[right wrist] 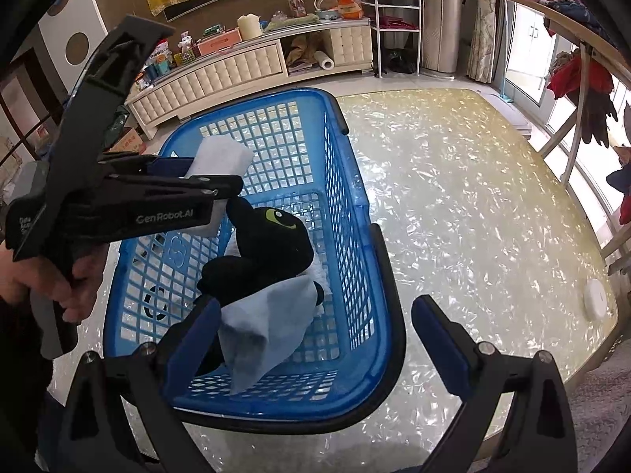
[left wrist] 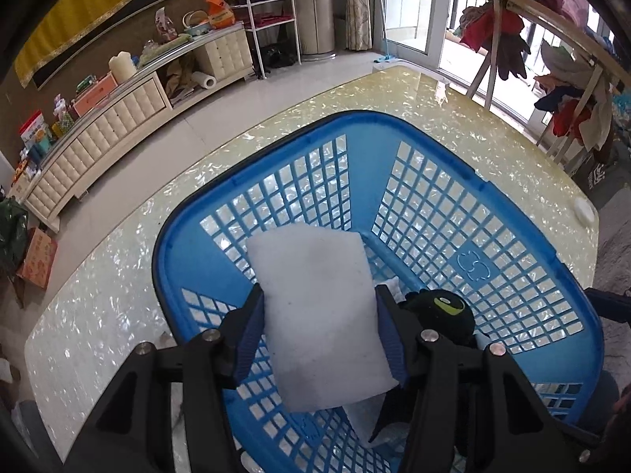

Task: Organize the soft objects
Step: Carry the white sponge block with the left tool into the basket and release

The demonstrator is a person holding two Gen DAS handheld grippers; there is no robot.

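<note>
Now, white pad (left wrist: 319, 315): sitting clamped between the blue fingers, hanging over the basket's inside, above the floor grid.
Left gripper (left wrist: 320, 329): squeezing the white pad from both sides, pointing steeply down into the basket; a hand (right wrist: 59, 276) gripping its handle in the right wrist view.
Black plush toy (right wrist: 264, 252): lying inside the basket, green eye facing up, just beside the held pad.
Pale blue cloth (right wrist: 268, 323): draping over the toy's lower end, inside the basket.
Blue basket (right wrist: 343, 149): resting on the shell-patterned table (right wrist: 473, 205).
Right gripper (right wrist: 311, 329): hovering over the basket's near corner, jaws standing wide apart, clamping nothing.
</note>
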